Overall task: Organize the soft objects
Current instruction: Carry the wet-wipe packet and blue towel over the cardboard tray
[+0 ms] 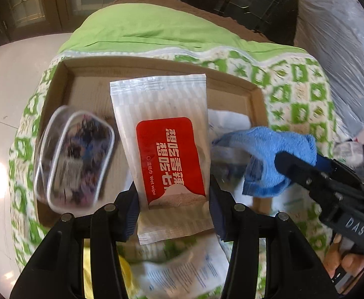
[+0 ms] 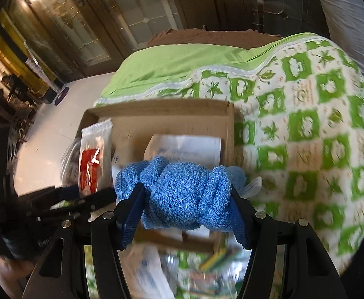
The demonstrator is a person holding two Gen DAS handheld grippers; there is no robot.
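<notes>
My left gripper is shut on a white wet-wipe pack with a red label, held over the shallow cardboard box. My right gripper is shut on a bunched blue towel, also above the box. From the left wrist view the right gripper comes in from the right with the blue towel. The right wrist view shows the wipe pack and the left gripper at the left. A clear pouch of dark patterned items lies in the box's left part.
The box rests on a green-and-white patterned quilt over a bed. White packets lie on the quilt near me, and a white packet lies inside the box. A plastic-wrapped bundle stands at the far right. Pale floor lies left of the bed.
</notes>
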